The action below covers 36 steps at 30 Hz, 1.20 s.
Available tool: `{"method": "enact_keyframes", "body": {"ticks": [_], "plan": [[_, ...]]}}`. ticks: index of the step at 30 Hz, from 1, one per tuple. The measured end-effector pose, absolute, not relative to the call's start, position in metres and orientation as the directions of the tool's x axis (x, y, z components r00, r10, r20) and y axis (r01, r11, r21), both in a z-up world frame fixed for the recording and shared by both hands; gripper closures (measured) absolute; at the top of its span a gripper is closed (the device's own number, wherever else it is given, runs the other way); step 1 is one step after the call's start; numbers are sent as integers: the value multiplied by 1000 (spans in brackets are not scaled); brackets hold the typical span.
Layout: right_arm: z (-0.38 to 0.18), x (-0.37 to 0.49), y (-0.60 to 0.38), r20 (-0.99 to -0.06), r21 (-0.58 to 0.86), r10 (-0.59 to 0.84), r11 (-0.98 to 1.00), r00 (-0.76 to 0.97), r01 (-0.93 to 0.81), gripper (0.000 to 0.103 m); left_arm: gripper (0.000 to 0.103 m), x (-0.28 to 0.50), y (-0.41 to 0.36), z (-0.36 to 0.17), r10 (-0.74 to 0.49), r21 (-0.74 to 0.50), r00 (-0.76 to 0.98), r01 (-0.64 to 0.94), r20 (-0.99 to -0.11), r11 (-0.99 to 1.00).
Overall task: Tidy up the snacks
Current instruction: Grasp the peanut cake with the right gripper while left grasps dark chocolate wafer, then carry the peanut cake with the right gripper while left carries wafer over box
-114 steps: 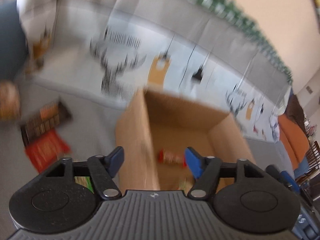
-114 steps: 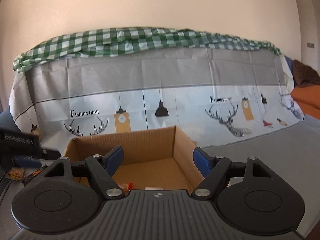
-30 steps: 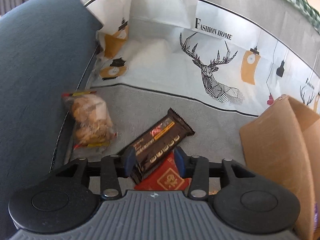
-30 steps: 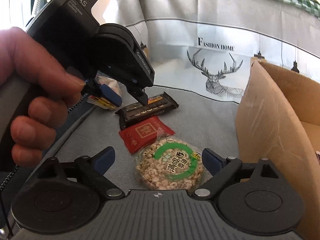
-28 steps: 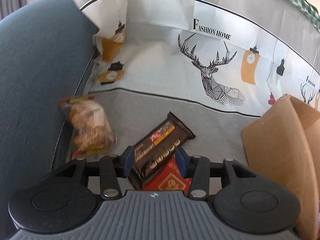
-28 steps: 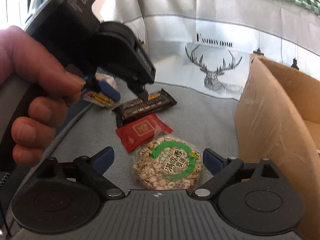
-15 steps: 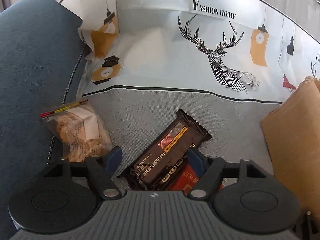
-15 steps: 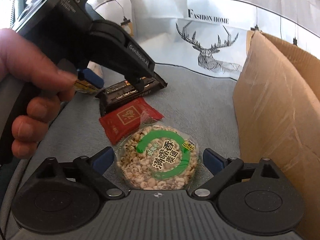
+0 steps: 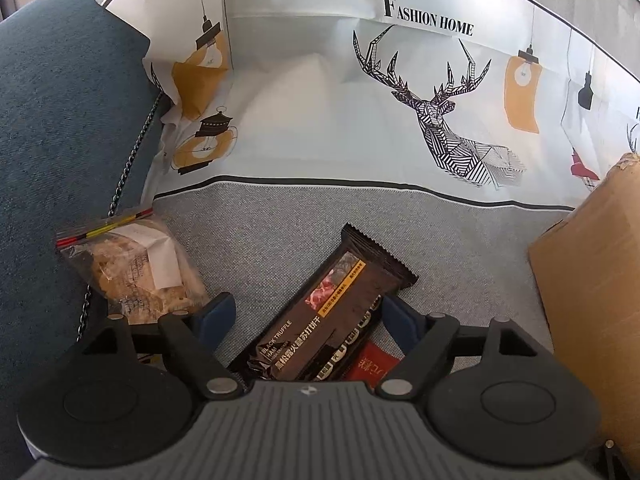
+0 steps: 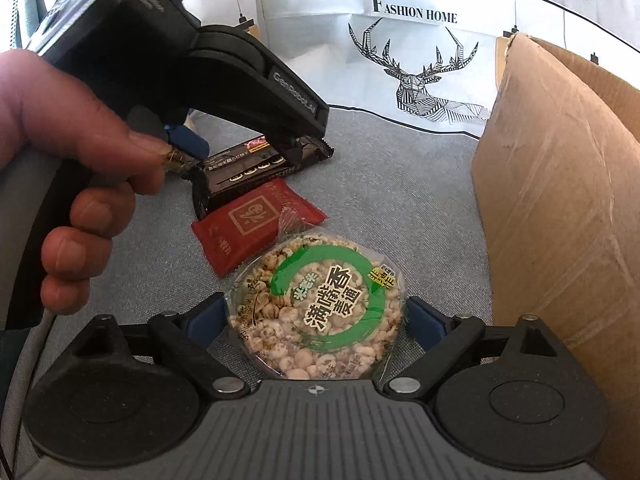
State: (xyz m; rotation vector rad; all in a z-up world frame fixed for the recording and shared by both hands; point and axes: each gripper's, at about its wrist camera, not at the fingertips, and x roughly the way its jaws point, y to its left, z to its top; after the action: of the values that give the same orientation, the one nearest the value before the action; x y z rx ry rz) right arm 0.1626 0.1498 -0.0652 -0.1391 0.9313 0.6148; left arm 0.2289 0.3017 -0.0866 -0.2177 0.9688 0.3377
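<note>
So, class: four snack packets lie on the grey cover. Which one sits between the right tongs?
The round puffed-grain cake with the green ring label; the dark bar, red sachet and clear biscuit bag lie farther off.

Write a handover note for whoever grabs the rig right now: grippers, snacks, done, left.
Left gripper: jaws just opened wide, straddling the dark snack bar, not gripping it.
Right gripper: open around the round puffed-grain pack, pads not pressing.
Red packet lies between those two, partly under both. Clear cookie bag sits by the blue cushion.
Cardboard box stands to the right.
Done: nothing gripped yet.
Left: close on the bar and grain pack, drop them in the box, then the red packet and cookie bag.
</note>
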Motion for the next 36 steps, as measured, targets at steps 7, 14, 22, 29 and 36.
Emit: {"method": "enact_keyframes", "body": {"ticks": [7, 14, 22, 29, 36], "plan": [[-61, 159, 148, -771, 135, 440, 819, 461, -557, 17, 39, 229, 302, -87, 194, -12, 509, -372, -838, 928], [-55, 156, 145, -743, 136, 459, 816, 487, -562, 18, 60, 226, 313, -80, 175, -76, 526, -421, -832, 904], [-62, 158, 148, -778, 128, 428, 825, 460, -551, 17, 50, 229, 310, -83, 182, -51, 501, -417, -846, 908], [-65, 160, 151, -781, 128, 424, 827, 458, -548, 17, 51, 230, 305, -87, 205, -12, 494, -401, -845, 916], [-64, 157, 149, -772, 130, 431, 826, 467, -548, 17, 60, 230, 305, -76, 217, -23, 512, -420, -831, 907]]}}
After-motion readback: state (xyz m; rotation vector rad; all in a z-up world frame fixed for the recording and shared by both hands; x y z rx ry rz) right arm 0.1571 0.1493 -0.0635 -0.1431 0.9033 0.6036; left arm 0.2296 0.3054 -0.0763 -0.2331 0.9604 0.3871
